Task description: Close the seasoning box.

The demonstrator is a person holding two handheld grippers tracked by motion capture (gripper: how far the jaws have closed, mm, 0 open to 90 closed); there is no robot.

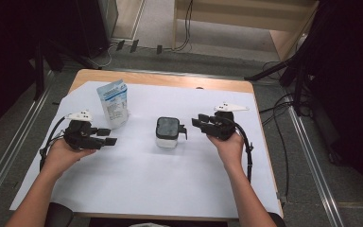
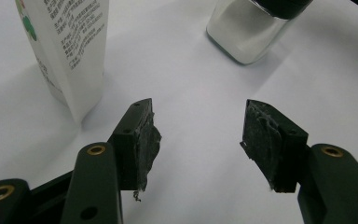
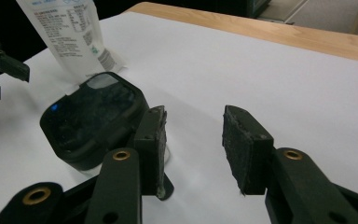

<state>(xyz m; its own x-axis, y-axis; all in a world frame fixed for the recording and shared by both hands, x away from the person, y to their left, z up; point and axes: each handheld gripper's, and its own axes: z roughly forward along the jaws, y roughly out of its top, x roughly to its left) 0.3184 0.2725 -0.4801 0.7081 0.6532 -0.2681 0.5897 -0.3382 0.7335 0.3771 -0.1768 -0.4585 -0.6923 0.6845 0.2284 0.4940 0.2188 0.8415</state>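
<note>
Grippers closing in on jar and pouch

Left gripper (image 1: pixel 105 136) and right gripper (image 1: pixel 191 126) are hovering, jaws apart; jar (image 1: pixel 167 132) and pouch (image 1: pixel 113 103) are standing ungrasped mid-table.

Print shows on one item only: the white pouch (image 1: pixel 113 103), standing at approx. 10 o'clock on the surface (image 1: pixel 137 179). High view: blue band across its top w/ a dark text block below, too small to read. Left gripper view: side panel of the pouch (image 2: pixel 70 51) carries dense lines of small dark characters plus a green mark at the edge, none legible. Right gripper view: pouch (image 3: pixel 67 35) has a boxed table and a barcode-like strip, chars blurred. No brand, number or word can be made out.
</note>
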